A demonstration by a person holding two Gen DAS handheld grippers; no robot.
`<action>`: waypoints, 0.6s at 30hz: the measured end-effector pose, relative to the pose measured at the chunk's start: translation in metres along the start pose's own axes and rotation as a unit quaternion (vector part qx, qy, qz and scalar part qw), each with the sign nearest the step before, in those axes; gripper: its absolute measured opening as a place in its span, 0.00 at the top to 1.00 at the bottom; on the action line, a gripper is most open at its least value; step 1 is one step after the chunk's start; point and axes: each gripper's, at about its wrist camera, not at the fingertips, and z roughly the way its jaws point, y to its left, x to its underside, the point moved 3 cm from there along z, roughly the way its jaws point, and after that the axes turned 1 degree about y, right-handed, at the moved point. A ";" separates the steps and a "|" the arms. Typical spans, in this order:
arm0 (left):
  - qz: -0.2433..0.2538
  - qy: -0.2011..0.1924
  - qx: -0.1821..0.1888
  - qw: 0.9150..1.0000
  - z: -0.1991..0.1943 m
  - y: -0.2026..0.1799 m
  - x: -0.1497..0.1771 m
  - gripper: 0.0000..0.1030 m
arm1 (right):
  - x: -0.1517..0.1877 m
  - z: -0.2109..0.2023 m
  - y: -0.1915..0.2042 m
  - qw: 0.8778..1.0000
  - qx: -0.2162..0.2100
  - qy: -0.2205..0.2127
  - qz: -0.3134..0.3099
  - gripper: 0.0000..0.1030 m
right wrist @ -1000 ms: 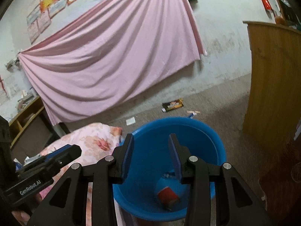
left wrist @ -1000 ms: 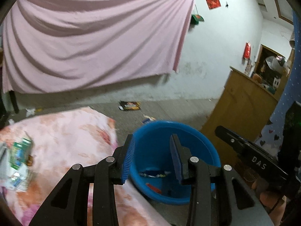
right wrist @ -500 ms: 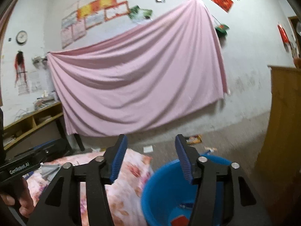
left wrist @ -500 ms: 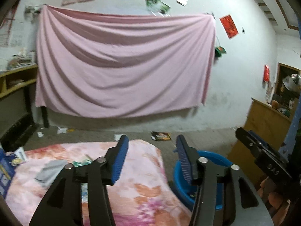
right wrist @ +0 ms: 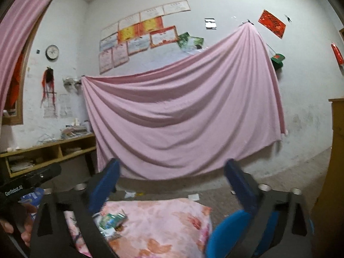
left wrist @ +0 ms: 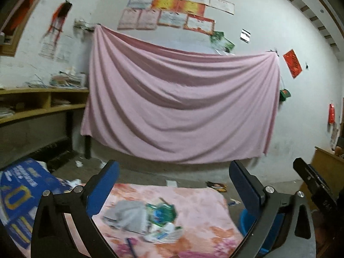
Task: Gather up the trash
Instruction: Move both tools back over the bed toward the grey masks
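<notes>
Both tongs off the blue bucket (right wrist: pixel 228 232) now — left gripper (left wrist: pixel 172 185) and right gripper (right wrist: pixel 172 185) opening wide, nothing between them. Next load: wrapper pile (left wrist: pixel 159 219) on the floral blanket (left wrist: pixel 204 204) (bucket just beside it).

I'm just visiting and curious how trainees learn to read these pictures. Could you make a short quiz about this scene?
1. True or false: the left gripper grips a wrapper.
2. Where does the green packet lie? A) on the flowered blanket B) in the blue bucket C) on the wooden shelf
3. What hangs across the far wall?

Key:
1. False; its jaws are opening with nothing between them, like those of the right gripper.
2. A
3. A pink sheet.
</notes>
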 end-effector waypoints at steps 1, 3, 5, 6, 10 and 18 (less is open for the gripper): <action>0.002 -0.005 -0.007 1.000 -0.003 0.006 -0.001 0.03 | 0.001 -0.001 0.004 1.000 -0.003 -0.006 -0.001 0.00; 0.005 -0.013 -0.020 1.000 -0.009 0.017 0.000 0.03 | 0.002 0.000 0.016 1.000 -0.016 -0.012 -0.006 0.00; 0.005 -0.018 -0.028 0.999 -0.012 0.024 0.002 0.03 | 0.003 0.002 0.027 0.999 -0.027 -0.018 -0.010 0.00; 0.005 -0.018 -0.032 0.999 -0.013 0.028 0.003 0.03 | 0.005 0.002 0.032 0.999 -0.031 -0.021 -0.012 0.00; 0.013 -0.017 -0.052 0.998 -0.017 0.048 0.009 0.03 | 0.011 0.008 0.056 0.998 -0.052 -0.023 -0.027 0.00; 0.017 0.031 -0.069 0.997 -0.005 0.083 0.035 0.03 | 0.033 0.034 0.096 0.995 -0.073 0.021 -0.059 0.00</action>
